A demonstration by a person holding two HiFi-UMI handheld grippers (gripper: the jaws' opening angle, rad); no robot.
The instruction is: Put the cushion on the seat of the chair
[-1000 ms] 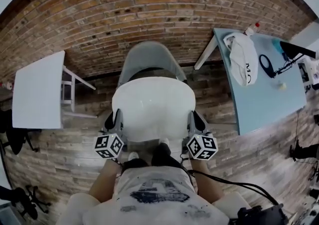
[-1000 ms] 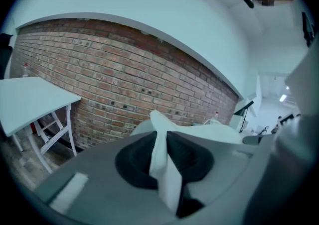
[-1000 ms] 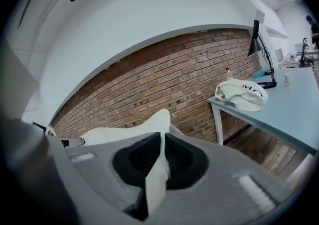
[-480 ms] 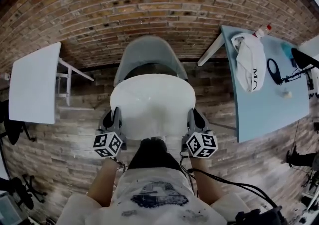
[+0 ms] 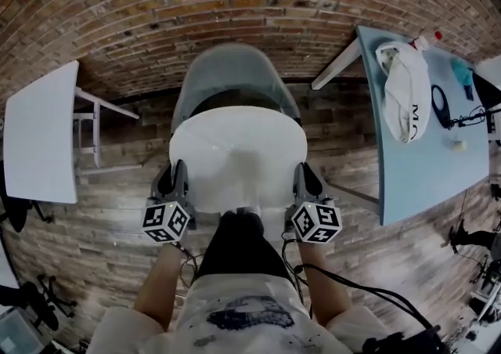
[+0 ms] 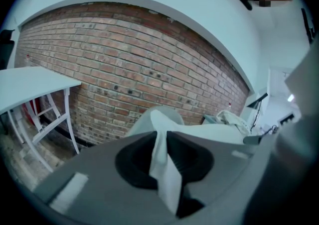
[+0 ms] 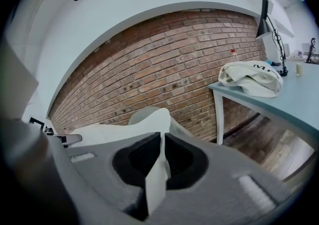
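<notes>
The cushion (image 5: 237,158), a flat, pale, round pad with a soft fabric skin, hangs level just above the chair (image 5: 232,70), hiding all but the back edge of its dark seat (image 5: 235,102). The left hand-held gripper (image 5: 176,178) and the right hand-held gripper (image 5: 303,178) each pinch a thin fold of its rim on opposite sides. I judge this keeps it flat for lowering into the smooth grey moulded shell.
</notes>
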